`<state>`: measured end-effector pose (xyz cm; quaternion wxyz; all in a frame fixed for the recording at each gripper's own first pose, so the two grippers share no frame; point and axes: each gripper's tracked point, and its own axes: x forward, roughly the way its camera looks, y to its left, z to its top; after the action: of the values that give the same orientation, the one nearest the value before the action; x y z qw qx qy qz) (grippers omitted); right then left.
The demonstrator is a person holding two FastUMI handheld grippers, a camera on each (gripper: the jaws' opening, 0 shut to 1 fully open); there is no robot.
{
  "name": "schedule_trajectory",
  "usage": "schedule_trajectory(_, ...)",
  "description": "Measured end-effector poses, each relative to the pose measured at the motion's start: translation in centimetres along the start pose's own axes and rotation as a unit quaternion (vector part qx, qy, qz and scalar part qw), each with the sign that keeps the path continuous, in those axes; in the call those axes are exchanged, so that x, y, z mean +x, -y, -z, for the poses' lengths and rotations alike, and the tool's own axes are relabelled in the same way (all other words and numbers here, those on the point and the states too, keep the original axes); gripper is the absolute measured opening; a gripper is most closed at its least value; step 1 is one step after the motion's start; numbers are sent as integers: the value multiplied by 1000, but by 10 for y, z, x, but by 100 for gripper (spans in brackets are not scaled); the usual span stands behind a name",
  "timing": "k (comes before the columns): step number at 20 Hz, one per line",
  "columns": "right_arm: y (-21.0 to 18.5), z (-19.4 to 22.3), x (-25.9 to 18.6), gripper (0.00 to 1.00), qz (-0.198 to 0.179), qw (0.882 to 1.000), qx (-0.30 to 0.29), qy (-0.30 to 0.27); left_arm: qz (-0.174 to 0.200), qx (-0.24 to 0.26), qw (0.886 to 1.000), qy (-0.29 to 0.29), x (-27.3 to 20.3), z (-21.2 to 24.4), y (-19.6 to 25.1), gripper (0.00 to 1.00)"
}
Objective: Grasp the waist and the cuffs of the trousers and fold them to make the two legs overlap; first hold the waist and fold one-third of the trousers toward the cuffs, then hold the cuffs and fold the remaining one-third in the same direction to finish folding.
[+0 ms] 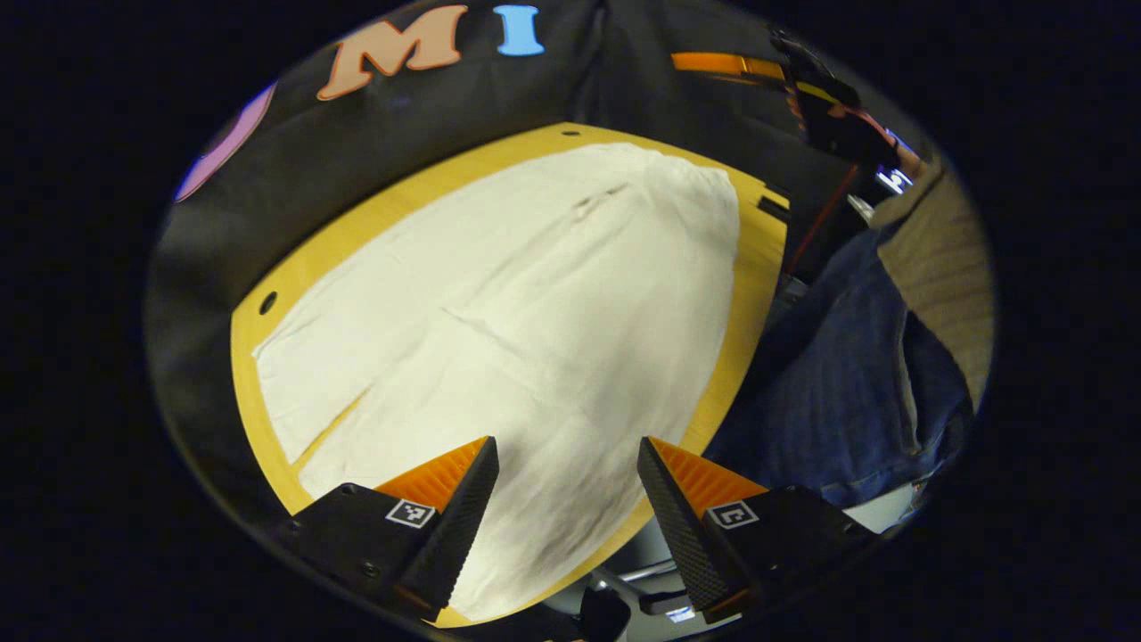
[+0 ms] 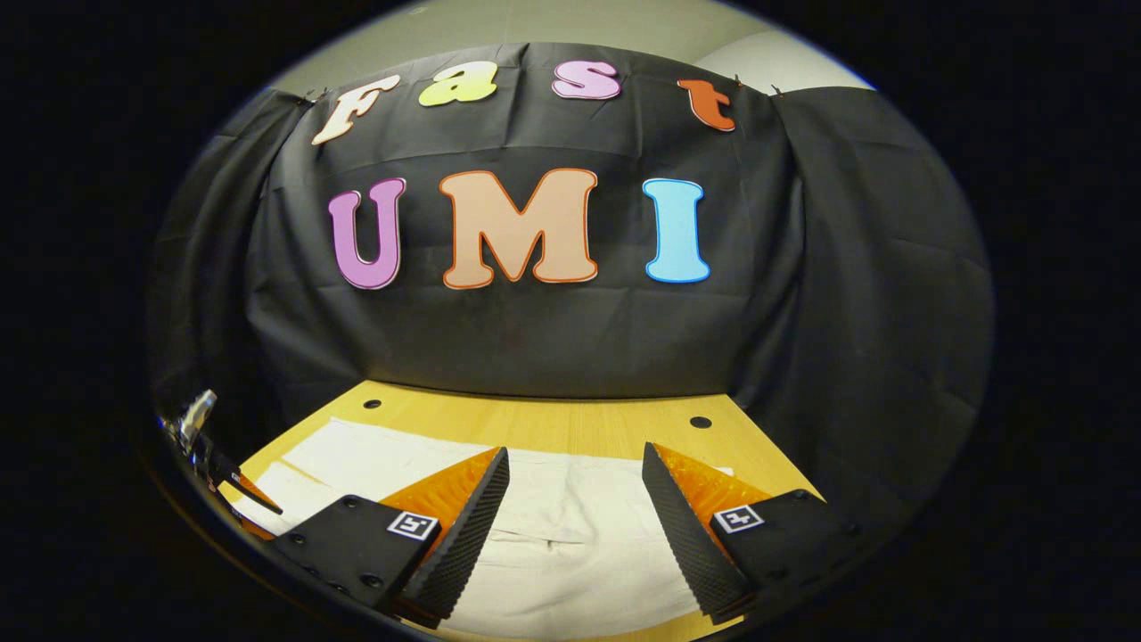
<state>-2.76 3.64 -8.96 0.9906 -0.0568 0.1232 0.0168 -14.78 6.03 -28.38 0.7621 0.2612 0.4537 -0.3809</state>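
Black cloth wall [image 2: 553, 339] hangs behind everything, backdrop for the booth

Wooden surface [image 1: 753, 267] sits in front of it, round holes near its corners, nearly all of it covered by cloth

Trousers [image 1: 535, 321], pale cream, lie spread flat on the surface, no thirds-fold visible, so judging the task is at or near the start. In the left gripper view a slit near the left end shows bare wood between two edges, probably the gap between the legs near the cuffs, not sure. A short dark seam or pocket mark shows near the far end. Laid flat like this so ends can be pinched and carried over cleanly, I'd guess

Person stands at the surface's edge, jeans [image 1: 847, 383] and a tan top visible at the right of the left gripper view

Left hand-held gripper [image 1: 568, 464]: fingers wide apart, nothing between them, above the trousers near the near edge, cloth lying under and ahead of the gap

Right hand-held gripper [image 2: 575, 473]: fingers also spread, empty, held level facing the wall; trousers [image 2: 570, 526] just below and ahead, a crease running across between the fingers. Cannot tell whether either touches the cloth; neither has pinched it yet

Both look poised to take an end each
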Motion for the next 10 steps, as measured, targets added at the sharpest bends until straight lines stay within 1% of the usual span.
schedule_trajectory(2, 2, 3, -4, 96, 5, 1000, -9, -4, 18, 25, 998, -47, 7, 25, 5, 94)
schedule_trajectory(3, 3, 3, -5, 93, 7, 1000, -12, -6, 22, 33, 997, -64, 11, 35, 5, 94)
schedule_trajectory(4, 4, 5, -6, 96, 10, 1000, -15, -7, 23, 42, 996, -79, 14, 46, 7, 94)
schedule_trajectory(7, 5, 9, -4, 96, 14, 999, -32, -12, 18, 64, 992, -107, 17, 65, -3, 93)
schedule_trajectory(10, 10, 13, 0, 97, 20, 998, -65, -19, 19, 70, 990, -125, 18, 77, -9, 93)
